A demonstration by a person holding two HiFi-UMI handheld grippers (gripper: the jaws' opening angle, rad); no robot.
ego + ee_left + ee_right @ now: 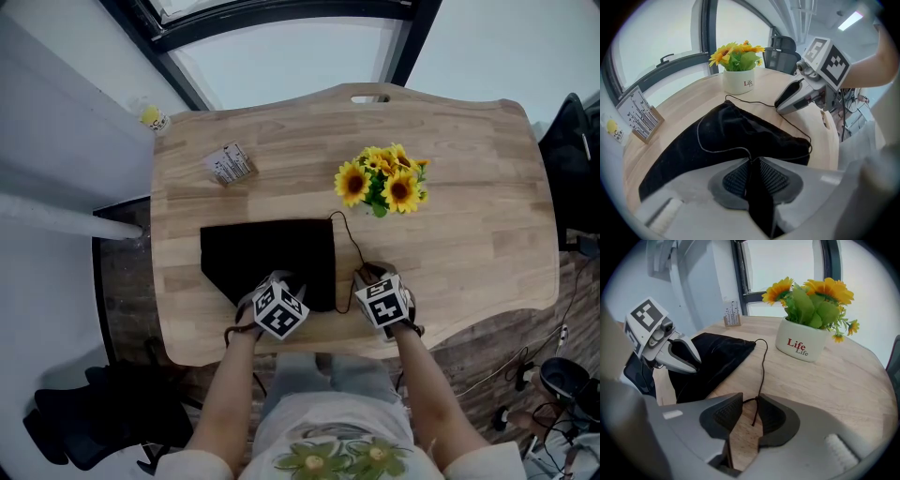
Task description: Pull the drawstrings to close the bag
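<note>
A black drawstring bag point(272, 255) lies flat on the wooden table point(469, 244), right in front of me. My left gripper point(278, 292) stands over the bag's near edge. In the left gripper view its pads point(736, 178) meet on a thin drawstring point(705, 149) that loops across the bag point(731, 133). My right gripper point(375, 278) is just right of the bag. In the right gripper view its jaws point(750, 409) stand apart, with the knotted end of the other drawstring point(763, 362) hanging in the gap over bare wood. That cord runs back to the bag's mouth point(752, 344).
A white pot of sunflowers point(382, 183) stands behind the right gripper, close to the cord. A small card stand point(228, 164) sits at the back left. The table's near edge point(309, 352) runs just below both grippers. A dark chair point(574, 141) stands beyond the right side.
</note>
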